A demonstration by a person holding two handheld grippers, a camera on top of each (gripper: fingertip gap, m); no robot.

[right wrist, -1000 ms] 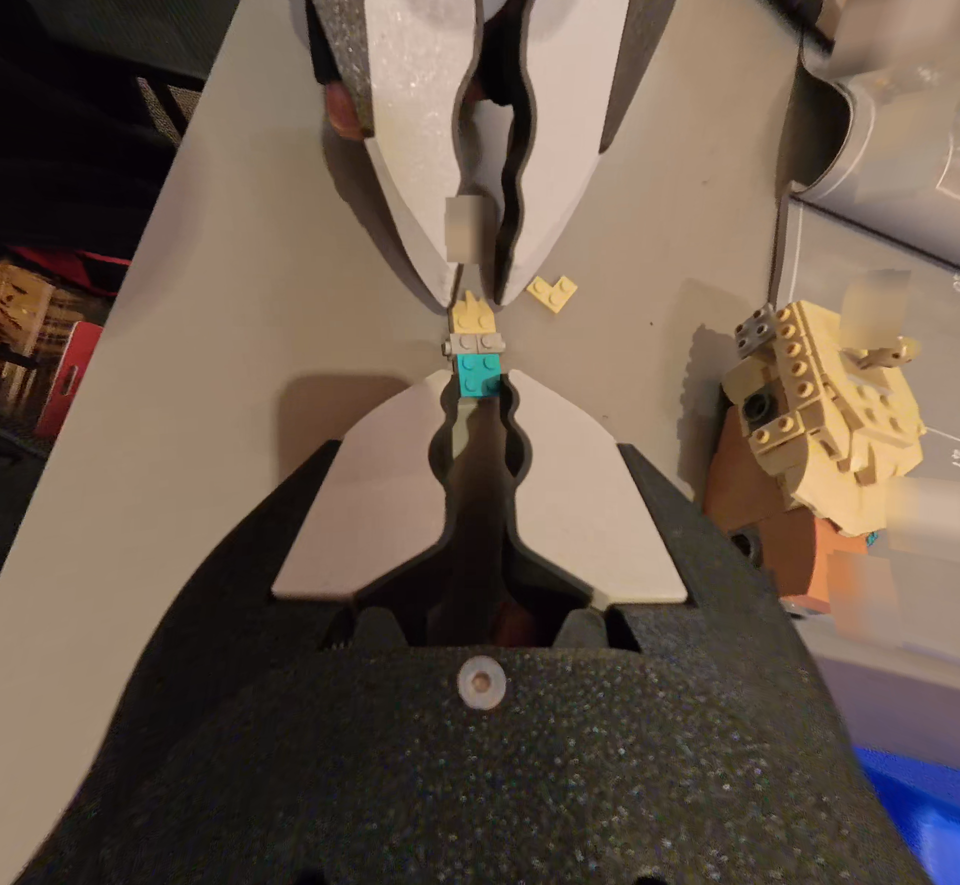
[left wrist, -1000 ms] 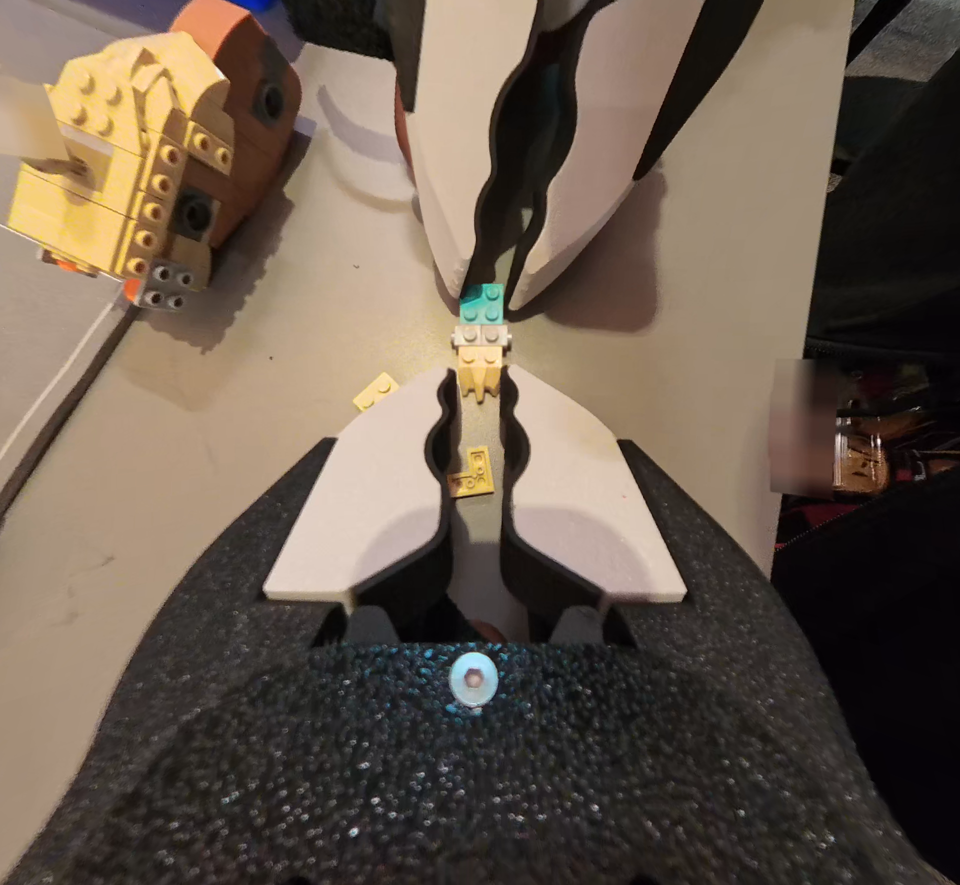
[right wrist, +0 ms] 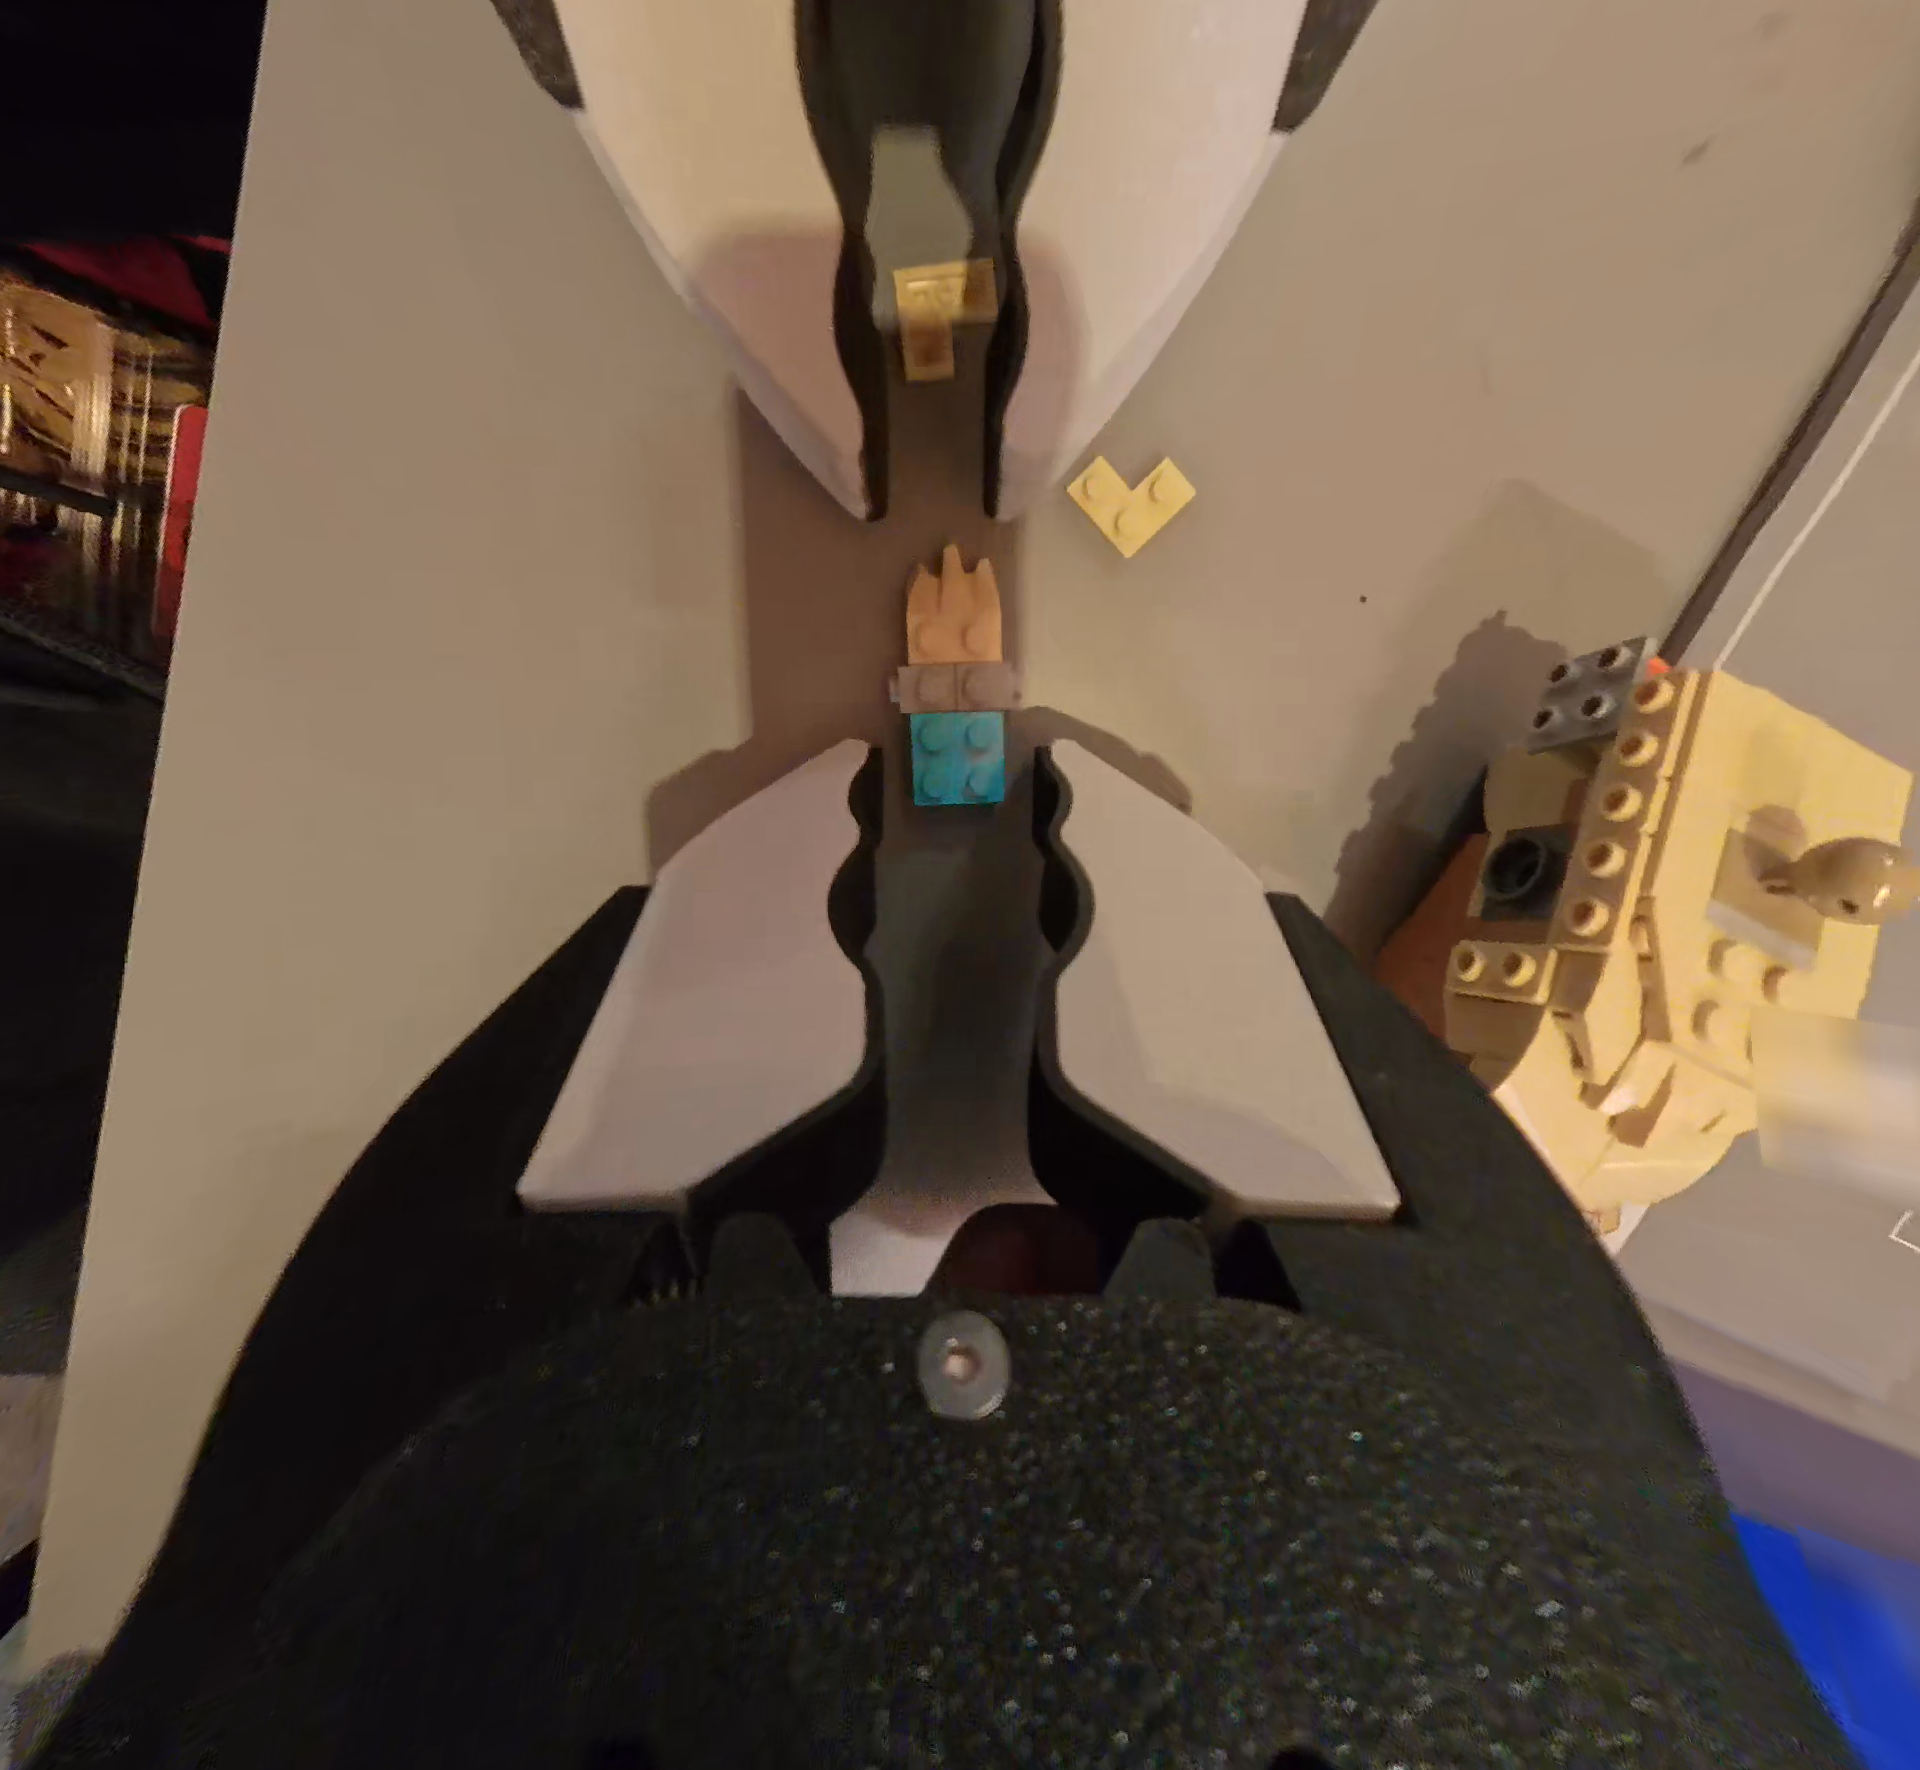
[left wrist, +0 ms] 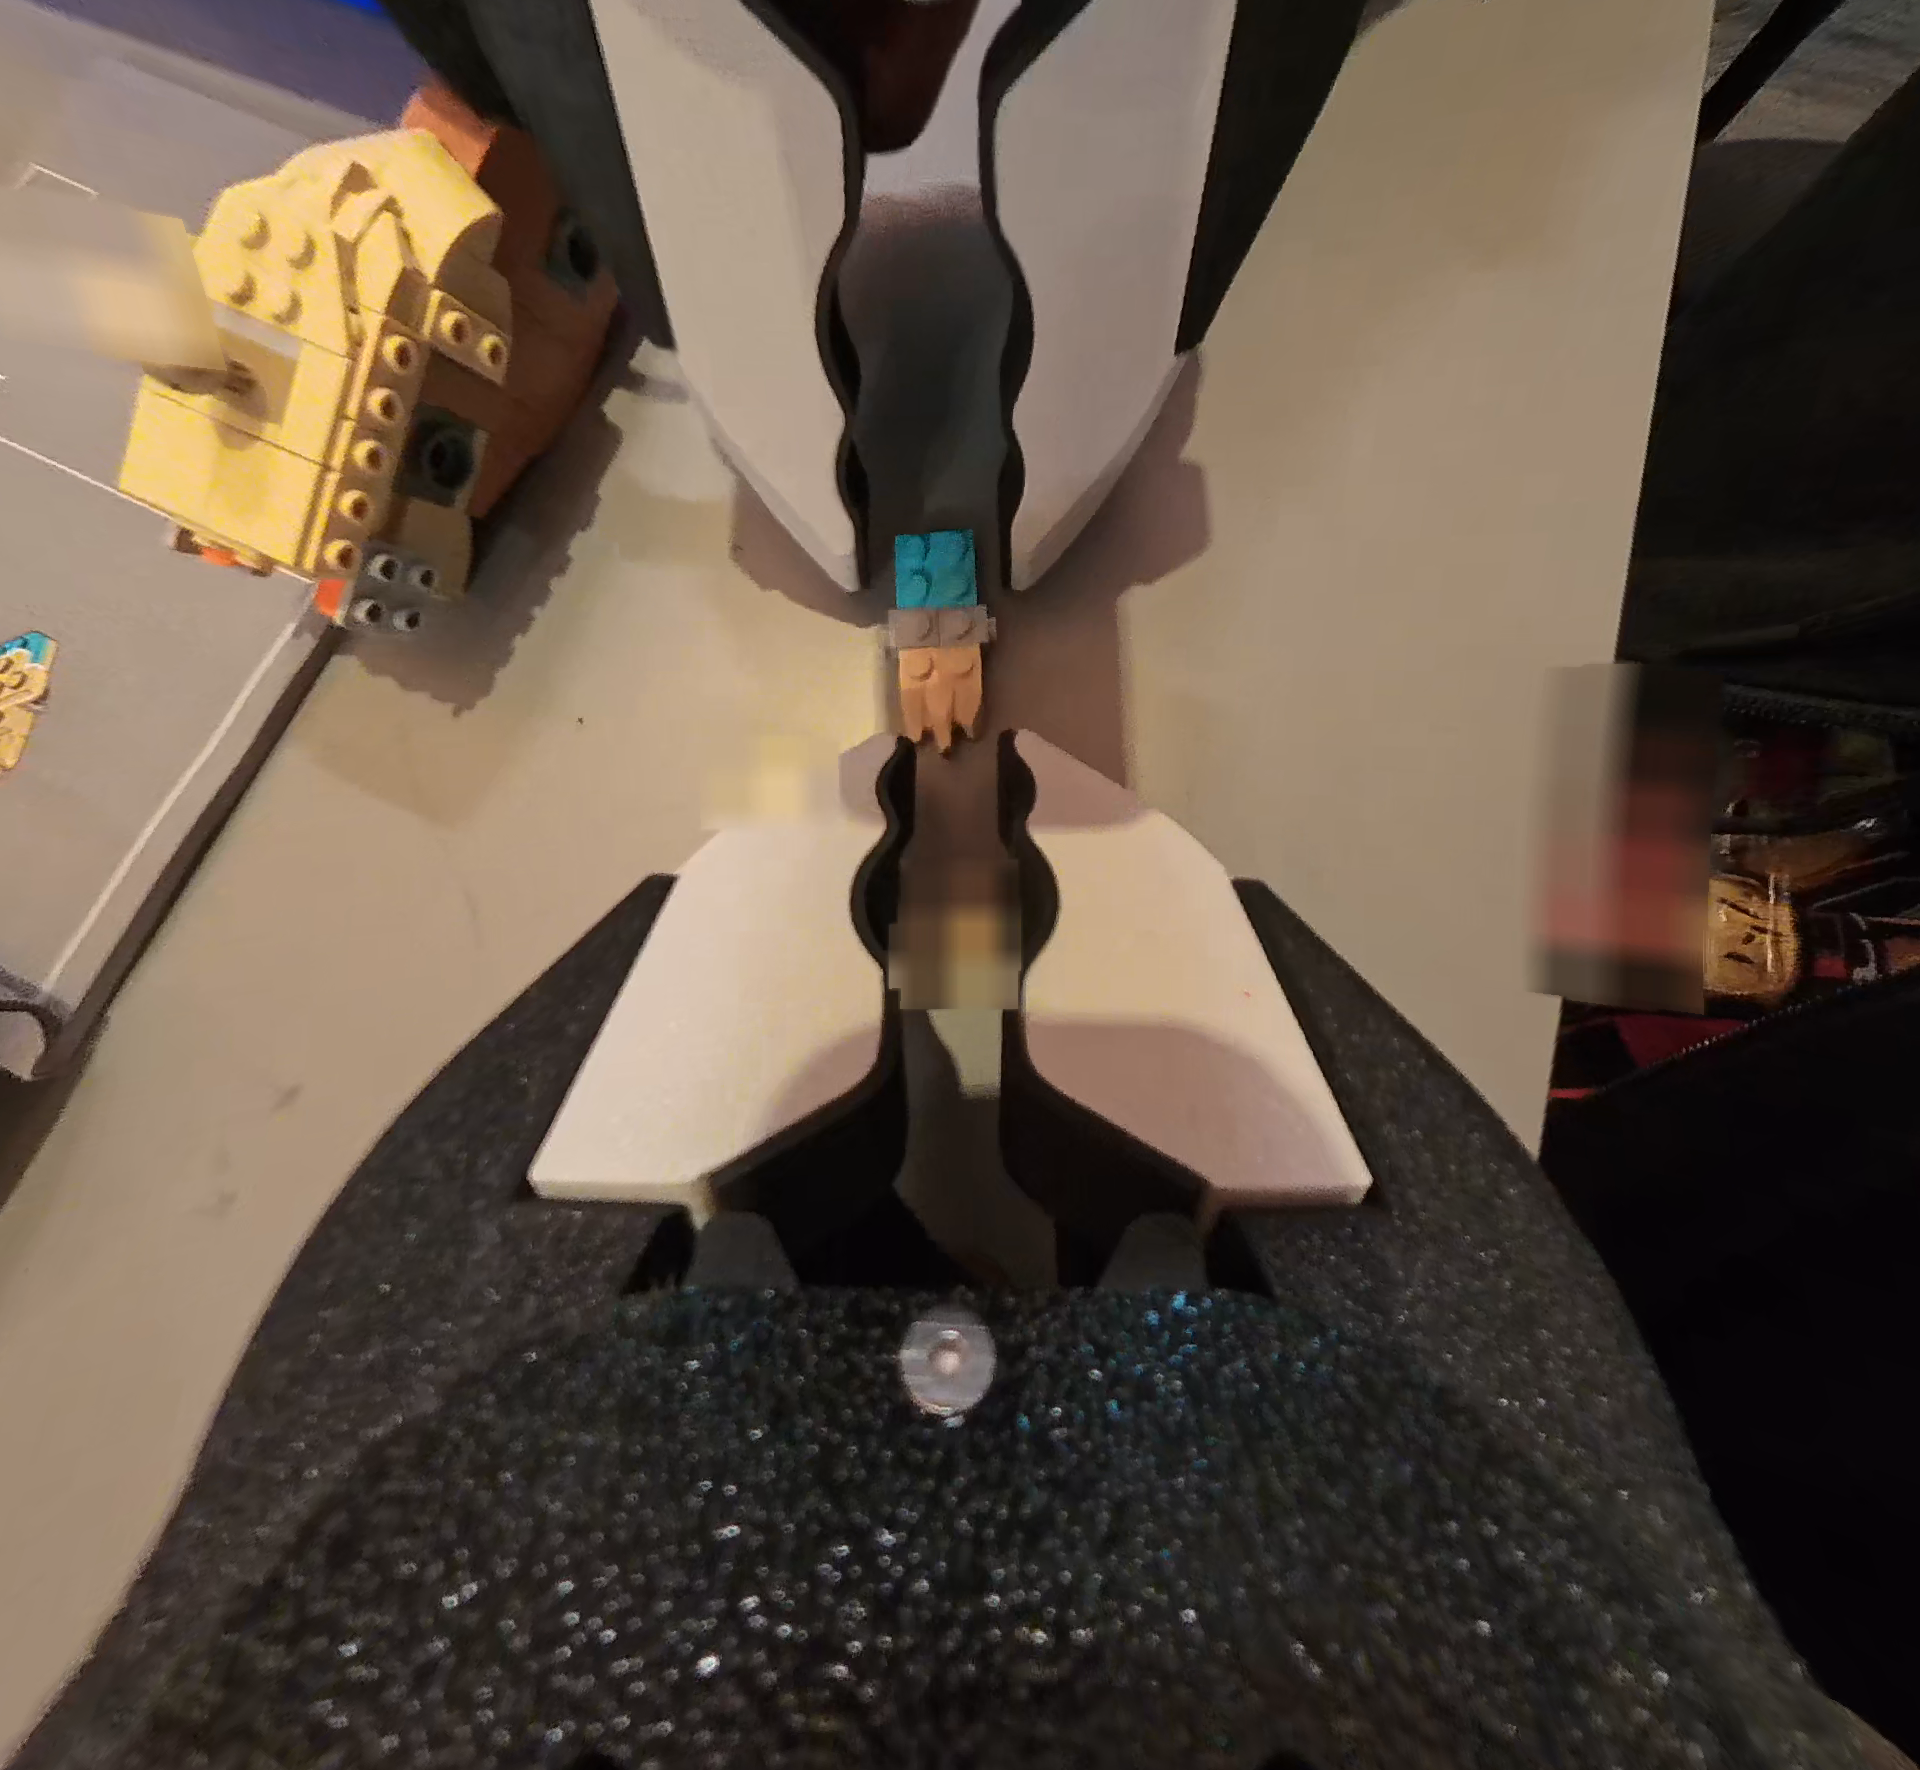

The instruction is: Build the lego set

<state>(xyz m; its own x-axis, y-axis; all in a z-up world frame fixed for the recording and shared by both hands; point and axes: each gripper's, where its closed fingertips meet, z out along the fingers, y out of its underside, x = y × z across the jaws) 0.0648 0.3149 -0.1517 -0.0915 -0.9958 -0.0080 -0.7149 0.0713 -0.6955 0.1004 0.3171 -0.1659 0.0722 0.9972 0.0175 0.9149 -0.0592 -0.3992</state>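
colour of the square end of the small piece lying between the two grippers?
Teal, next to a grey strip and tan clawed end. Right wrist view shows it best.

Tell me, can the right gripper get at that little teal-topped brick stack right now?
Probably yes. The right gripper is open, and the stack lies on the table just ahead of its fingertips with nothing between. The left gripper faces it from the far side, also open.
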